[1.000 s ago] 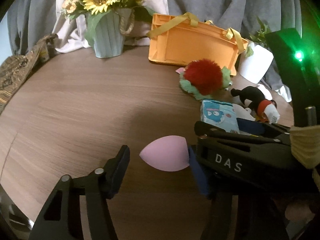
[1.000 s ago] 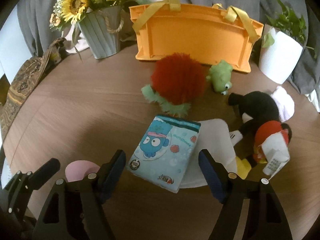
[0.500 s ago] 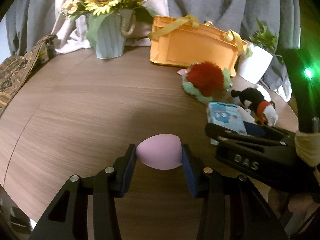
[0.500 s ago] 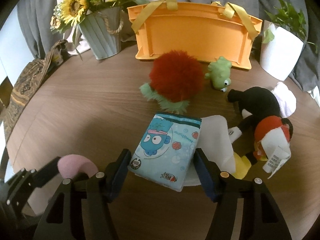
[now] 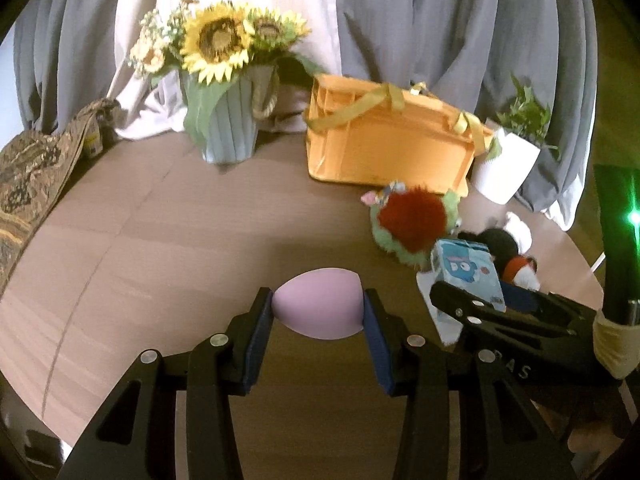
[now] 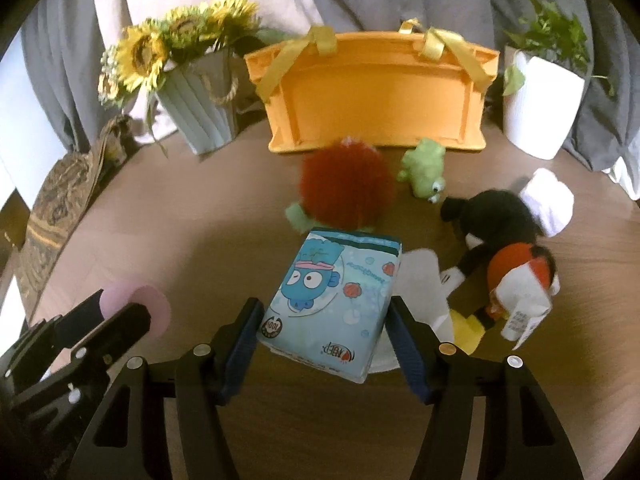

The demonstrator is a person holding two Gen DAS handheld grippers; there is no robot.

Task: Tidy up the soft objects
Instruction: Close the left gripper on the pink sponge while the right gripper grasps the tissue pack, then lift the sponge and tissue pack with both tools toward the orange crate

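Pink sponge (image 5: pixel 319 303) — left gripper's (image 5: pixel 319 312) catch

On the pale blue cartoon-fish tissue pack (image 6: pixel 332 304) between my right gripper's fingers, I can read "100" in a dark round badge near the lower left corner; the red brand mark at its bottom edge is upside down and too small to read. On my black right gripper body (image 5: pixel 520 364), in the left wrist view, pale letters ending "AS" show.

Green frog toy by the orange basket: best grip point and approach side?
Pinch the green frog toy across its rounded body, coming from above. It lies low on the table, head toward the camera; the orange basket blocks its far side, the red fuzzy plush crowds its left.
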